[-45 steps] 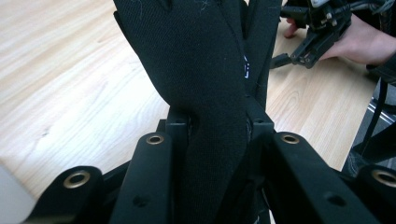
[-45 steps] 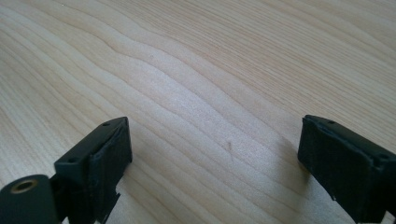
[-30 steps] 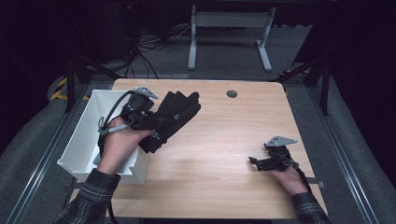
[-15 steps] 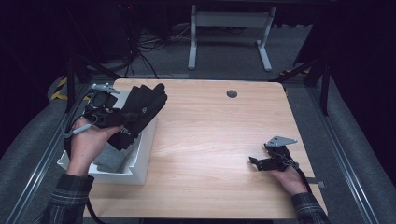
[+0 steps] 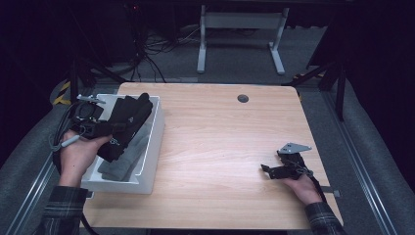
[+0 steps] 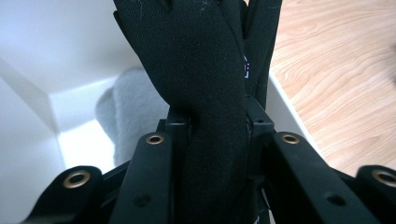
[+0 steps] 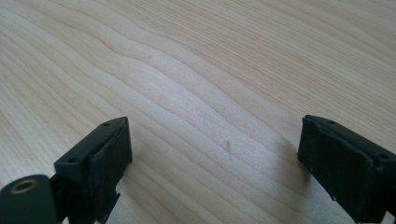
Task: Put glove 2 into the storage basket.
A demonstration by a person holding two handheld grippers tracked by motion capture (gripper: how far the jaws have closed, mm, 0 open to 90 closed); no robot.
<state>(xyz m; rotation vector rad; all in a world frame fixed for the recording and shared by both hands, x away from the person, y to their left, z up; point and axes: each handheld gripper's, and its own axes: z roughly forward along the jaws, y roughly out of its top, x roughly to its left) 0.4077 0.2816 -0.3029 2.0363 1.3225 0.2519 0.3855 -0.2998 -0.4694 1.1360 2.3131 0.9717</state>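
Since a second ago, my left gripper (image 5: 105, 128) has carried the black fabric glove (image 5: 125, 125) leftward off the light wooden tabletop (image 5: 230, 147) and now holds it over the white rectangular plastic bin (image 5: 155, 139) at the table's left edge. Its jaws stand clamped on the glove's cuff, the fingers fanning out toward the far side, as the left gripper view (image 6: 210, 126) confirms. Below it, a folded grey cloth item (image 5: 125, 159) already lies in the bin. My right gripper (image 5: 279, 169) rests at the near right of the table, jaws apart with nothing between them and only bare wood beneath.

Judging from here, the risk is a sloppy drop: the glove hangs close to the bin's right wall, so releasing now could leave its fingers draped over the rim or spilling back onto the table. Lowering too far could also knock the gripper against the wall and shove the light bin.
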